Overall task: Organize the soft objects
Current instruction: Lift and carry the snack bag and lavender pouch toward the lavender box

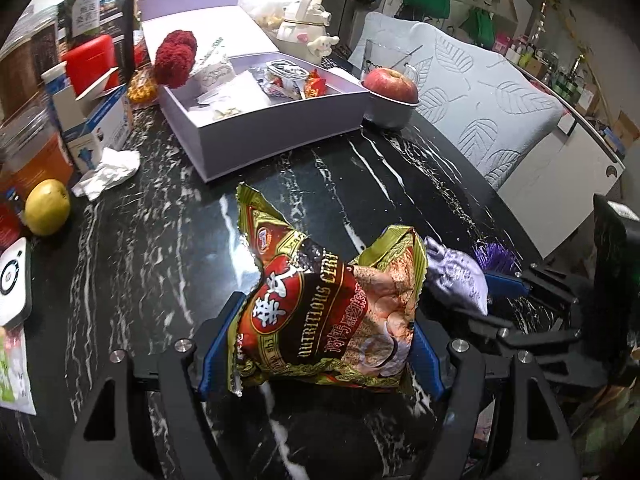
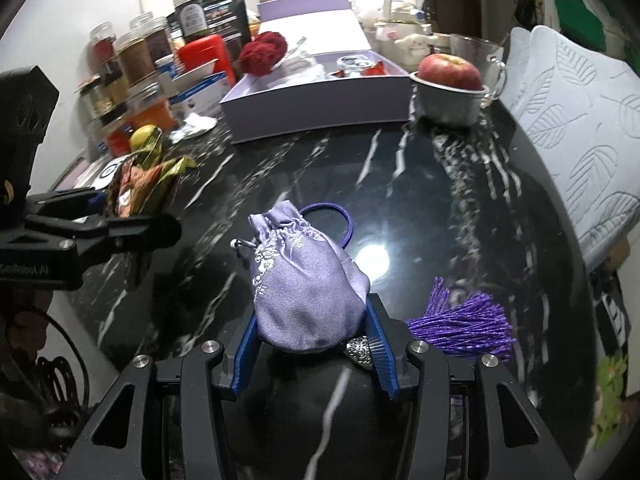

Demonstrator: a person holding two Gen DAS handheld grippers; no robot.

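A black marble table (image 1: 140, 272) with white veins is seen. A red apple (image 1: 390, 84) is held in a small metal bowl (image 1: 386, 114), just beside the open lavender box (image 1: 280, 128). A yellow fruit (image 1: 47, 207) and a crumpled white tissue (image 1: 108, 172) are found near the left edge, by a blue-and-white carton (image 1: 96, 124). Lidded jars (image 2: 138, 50) are ranged behind a red container (image 2: 206, 54). A white leaf-embossed cushion (image 2: 580, 120) is set at the right

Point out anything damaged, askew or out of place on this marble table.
The crinkled green-and-red cereal snack bag in the left gripper has a torn-open, ragged top. A crumpled white tissue lies loose beside the open lavender gift box.
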